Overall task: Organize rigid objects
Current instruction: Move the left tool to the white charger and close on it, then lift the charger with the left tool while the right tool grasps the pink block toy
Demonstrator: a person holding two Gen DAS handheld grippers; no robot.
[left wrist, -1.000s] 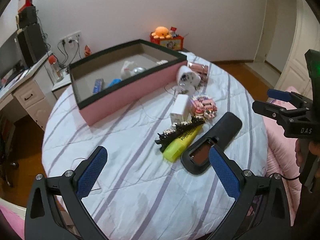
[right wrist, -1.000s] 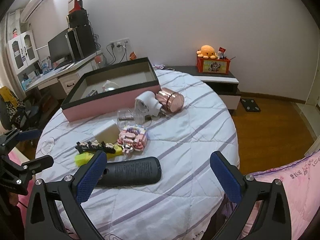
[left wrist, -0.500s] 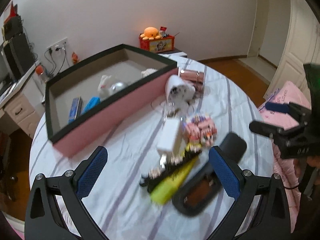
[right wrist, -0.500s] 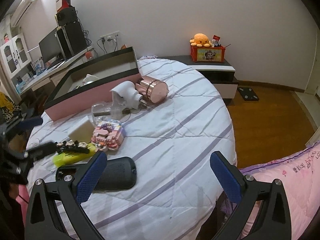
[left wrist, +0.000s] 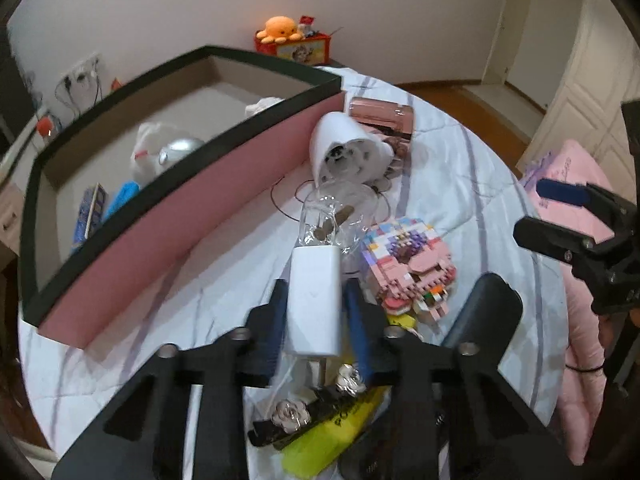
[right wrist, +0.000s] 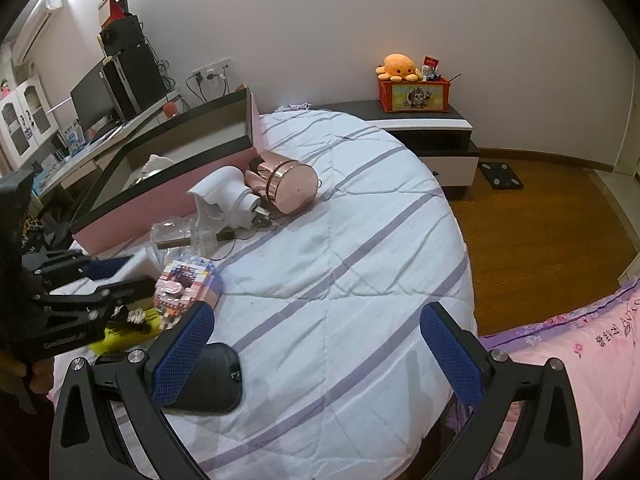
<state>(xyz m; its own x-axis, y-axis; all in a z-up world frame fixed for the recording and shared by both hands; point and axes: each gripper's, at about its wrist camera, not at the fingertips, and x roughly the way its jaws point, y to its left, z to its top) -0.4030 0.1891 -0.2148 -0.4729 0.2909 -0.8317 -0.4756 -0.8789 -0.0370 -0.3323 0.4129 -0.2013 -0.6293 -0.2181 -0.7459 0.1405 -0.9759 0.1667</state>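
Note:
A white charger block (left wrist: 316, 280) lies on the striped bedspread between the blue pads of my left gripper (left wrist: 316, 294), whose jaws are closing and press on its two sides. In the right wrist view the left gripper (right wrist: 126, 276) sits low over the clutter at the left. Beside the charger are a pastel brick model (left wrist: 408, 264), a black flowered hair clip (left wrist: 304, 416) on a yellow marker (left wrist: 328, 440), and a dark case (left wrist: 488, 312). My right gripper (right wrist: 316, 320) is open over bare bedspread, with the dark case (right wrist: 216, 376) by its left finger.
A pink box with a black rim (left wrist: 160, 216) stands to the left and holds a white plush and small items. Near its corner lie a white cone-shaped device (left wrist: 348, 148), a rose-gold canister (left wrist: 380, 116) and a clear plastic piece (left wrist: 332, 216). A pink quilt (right wrist: 580, 344) borders the right.
My left gripper moved forward and down over the clutter and closed from wide open onto the white charger. The right gripper drifted slightly toward the left and stayed open.

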